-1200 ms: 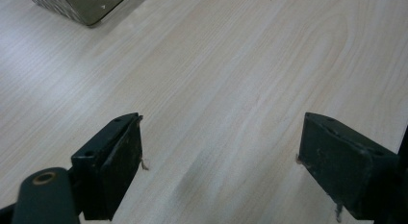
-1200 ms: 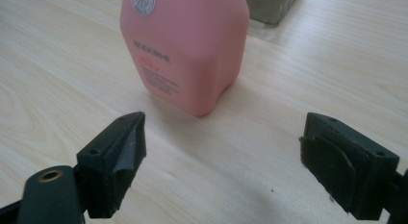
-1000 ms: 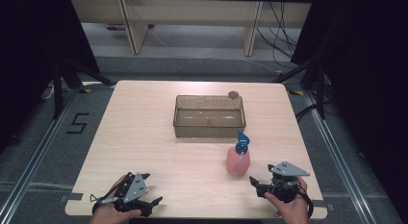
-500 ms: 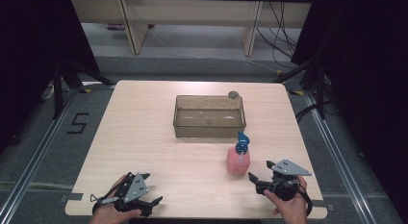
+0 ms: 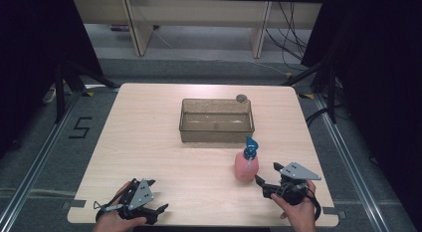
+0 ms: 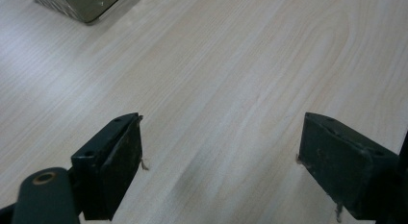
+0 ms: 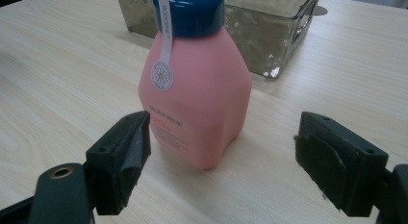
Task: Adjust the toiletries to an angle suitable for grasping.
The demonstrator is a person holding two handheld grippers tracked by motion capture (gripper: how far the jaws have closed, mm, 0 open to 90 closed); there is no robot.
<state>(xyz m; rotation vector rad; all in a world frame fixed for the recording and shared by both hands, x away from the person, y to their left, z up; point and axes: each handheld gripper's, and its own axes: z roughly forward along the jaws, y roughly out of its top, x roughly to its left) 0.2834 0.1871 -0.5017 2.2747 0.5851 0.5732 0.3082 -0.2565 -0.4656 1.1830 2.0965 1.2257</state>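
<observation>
1 pink bottle (image 5: 246,164), 1 clear bin (image 5: 217,120), 2 open tools.

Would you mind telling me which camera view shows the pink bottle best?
The right gripper view: the pink bottle stands close and upright, its blue cap and hanging tag plain to see. The high view shows it small, beside the clear bin. The left gripper view looks across bare table.

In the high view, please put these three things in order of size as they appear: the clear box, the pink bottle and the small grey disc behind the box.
1. clear box, clearly the largest.
2. pink bottle with its blue cap, much smaller than the box.
3. small grey disc, the smallest; it lies farther from the camera, yet the gap is plain.
</observation>
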